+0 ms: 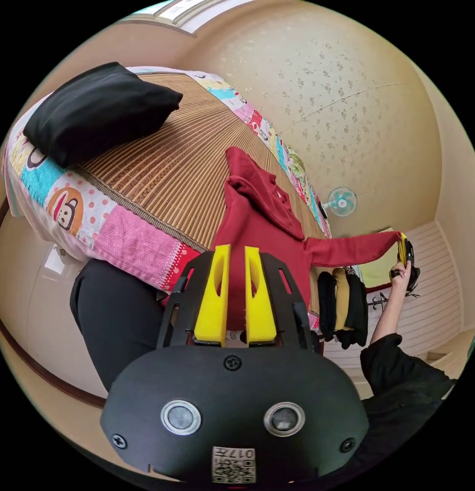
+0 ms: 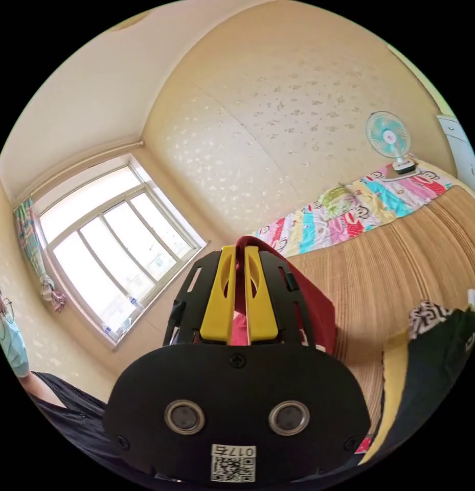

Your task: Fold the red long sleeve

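The red, hooded long-sleeved top of soft knit fabric (image 1: 257, 225) hangs spread between the two tools above the bed's woven straw mat (image 1: 160, 169), its hood end trailing on the mat. In the left gripper view, the left hand-held gripper (image 1: 236, 299) has its yellow jaws nearly closed, with red cloth pinched between them. Far across the same view, the right hand-held gripper (image 1: 404, 253), carried in the person's hand (image 1: 399, 271), pinches the cuff of one outstretched sleeve. In the right gripper view, that tool's own yellow jaws stand almost together with a ridge of the red fabric clamped between them.

Handling: the garment appears light, limp and non-slippery; it sags wherever unsupported and probably holds no shape of its own. Hold is best taken at seams, cuffs or shoulder points, where doubled fabric fills the jaws, and the cloth should be laid flat on the mat before creasing.

Surroundings: a black pillow (image 1: 99, 110) lies on a patchwork cartoon-monkey quilt (image 1: 68, 197); a small teal fan (image 2: 389, 138) stands by the wall.

Writing: a coded sticker sits on each tool body; no brand is legible on the garment.
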Action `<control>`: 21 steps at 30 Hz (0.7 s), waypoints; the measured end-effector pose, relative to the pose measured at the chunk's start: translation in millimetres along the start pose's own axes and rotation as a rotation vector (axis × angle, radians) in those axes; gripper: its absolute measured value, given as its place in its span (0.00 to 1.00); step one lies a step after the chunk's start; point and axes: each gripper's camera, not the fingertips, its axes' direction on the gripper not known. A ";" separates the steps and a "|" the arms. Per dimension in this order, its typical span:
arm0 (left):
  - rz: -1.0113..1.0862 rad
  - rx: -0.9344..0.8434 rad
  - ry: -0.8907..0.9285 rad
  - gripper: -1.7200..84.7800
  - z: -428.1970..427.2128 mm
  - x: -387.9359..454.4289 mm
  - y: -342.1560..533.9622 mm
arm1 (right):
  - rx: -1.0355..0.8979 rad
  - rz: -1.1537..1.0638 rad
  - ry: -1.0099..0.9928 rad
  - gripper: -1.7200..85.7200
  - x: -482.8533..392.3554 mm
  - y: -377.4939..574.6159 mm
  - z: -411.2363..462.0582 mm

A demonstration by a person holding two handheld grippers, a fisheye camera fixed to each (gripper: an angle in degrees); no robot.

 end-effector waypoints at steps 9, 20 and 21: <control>-0.007 -0.034 -0.009 0.09 1.9 1.0 22.9 | -0.321 -0.044 -0.298 0.09 -61.6 81.8 218.6; 0.233 -0.133 -0.238 0.10 86.6 62.9 -40.7 | -0.632 -0.015 0.529 0.05 46.5 304.1 186.5; 0.238 -0.158 -0.259 0.09 98.9 66.6 -47.0 | -0.654 -0.022 0.543 0.05 46.8 312.1 190.3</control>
